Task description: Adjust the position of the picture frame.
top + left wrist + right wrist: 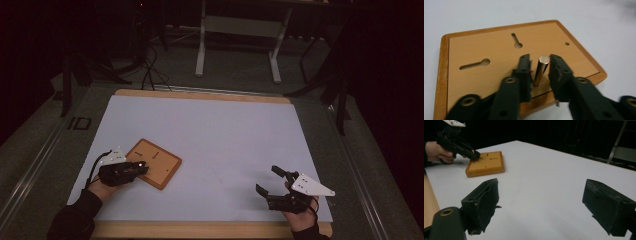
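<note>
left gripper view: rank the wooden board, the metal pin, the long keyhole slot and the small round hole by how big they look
1. wooden board
2. metal pin and long keyhole slot: look alike in length, and the pin is nearer the camera, so unranked
3. small round hole

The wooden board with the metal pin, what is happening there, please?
A person's left gripper is placed around a short shiny metal pin standing upright on the flat light-brown wooden board. The jaws flank the pin closely, with slim gaps visible. The right gripper rests open over the white table cover, holding nothing.
</note>
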